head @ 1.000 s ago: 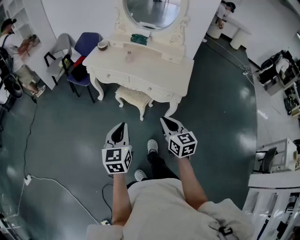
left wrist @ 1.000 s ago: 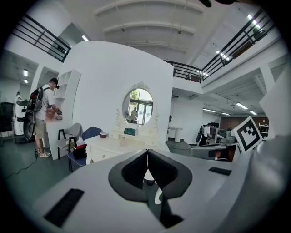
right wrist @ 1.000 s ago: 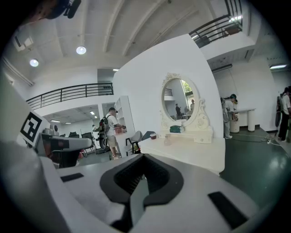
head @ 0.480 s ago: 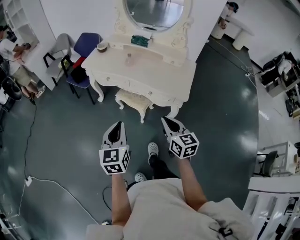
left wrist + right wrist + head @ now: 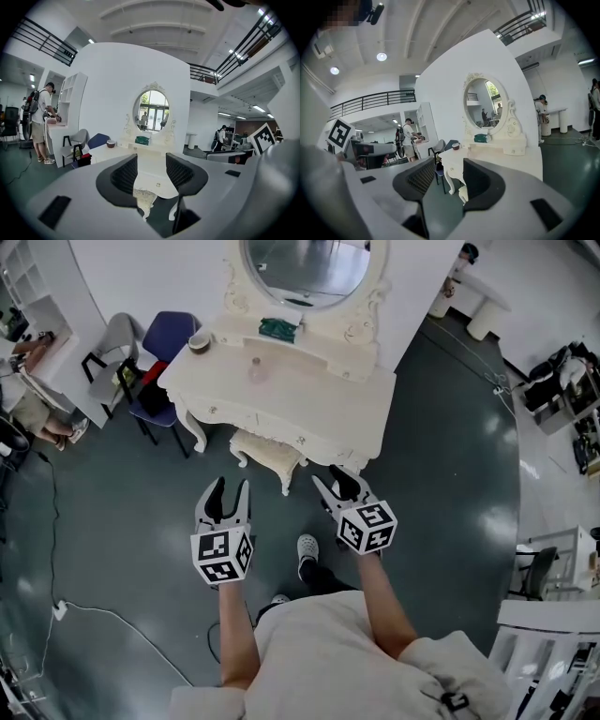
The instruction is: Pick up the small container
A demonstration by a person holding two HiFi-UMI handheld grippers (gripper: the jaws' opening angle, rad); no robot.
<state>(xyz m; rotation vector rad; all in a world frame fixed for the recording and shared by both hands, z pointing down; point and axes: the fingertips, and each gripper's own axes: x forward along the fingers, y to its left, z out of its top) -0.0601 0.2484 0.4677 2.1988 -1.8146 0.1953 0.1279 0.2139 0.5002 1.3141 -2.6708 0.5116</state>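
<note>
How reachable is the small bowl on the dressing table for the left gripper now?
Probably not yet: the left gripper, jaws just opened and empty, is short of the dressing table; nothing blocks the small bowl.

Floor: dark grey-green, glossy, showing pale glare from the ceiling lights, with a thin white cable trailing across it at lower left. Cream carved dressing table with an oval mirror stands against a curved white wall, a matching stool tucked under it, and a grey chair and blue chair just beside its left end. White open shelving further left; black-railed mezzanine overhead.
</note>
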